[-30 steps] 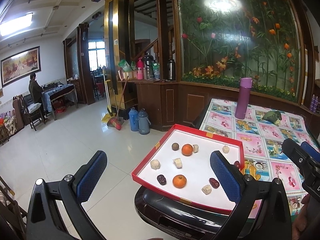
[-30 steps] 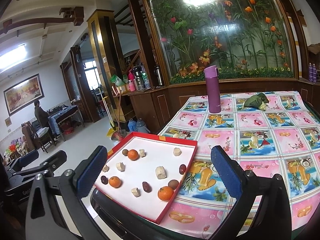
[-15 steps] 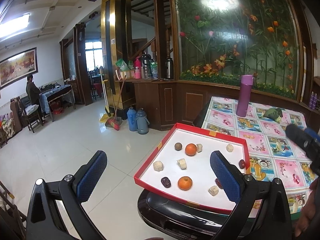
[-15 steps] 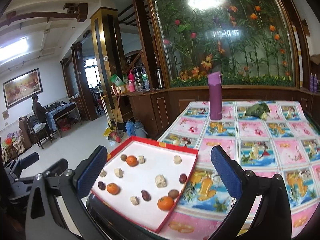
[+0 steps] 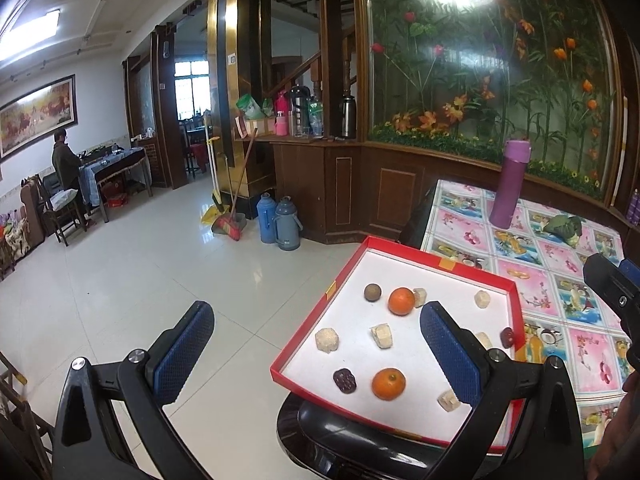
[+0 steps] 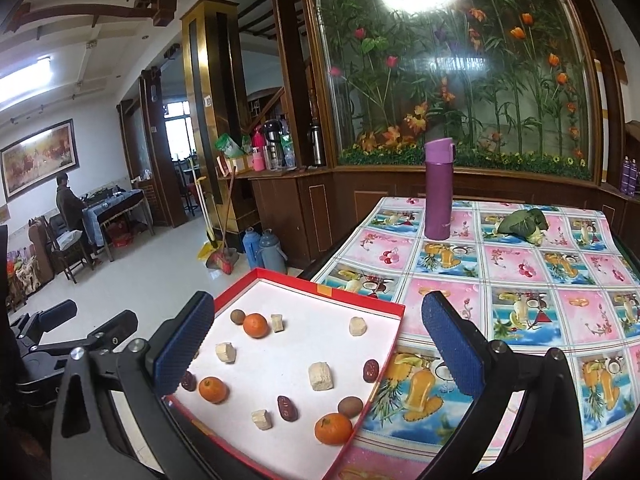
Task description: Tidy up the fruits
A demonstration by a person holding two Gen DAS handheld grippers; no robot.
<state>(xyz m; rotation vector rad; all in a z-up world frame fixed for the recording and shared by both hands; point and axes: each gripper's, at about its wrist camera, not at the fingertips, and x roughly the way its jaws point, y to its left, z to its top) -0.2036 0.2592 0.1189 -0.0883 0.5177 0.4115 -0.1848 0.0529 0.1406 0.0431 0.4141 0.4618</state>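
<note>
Oranges (image 6: 333, 428), glossy and round, dot a red-rimmed tray (image 6: 320, 285); both tools (image 5: 316, 344) (image 6: 318, 346) gape wide, empty.

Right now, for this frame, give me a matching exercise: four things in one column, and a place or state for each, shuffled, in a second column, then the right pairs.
1. tall purple flask
2. leafy green vegetable
3. shallow red cardboard tray
4. left gripper

A. open, holding nothing
B. lying on the flowered tablecloth, to the right of the flask
C. standing upright at the table's far side
D. holding oranges, dates and pale chunks

Pairs: 1-C, 2-B, 3-D, 4-A
</note>
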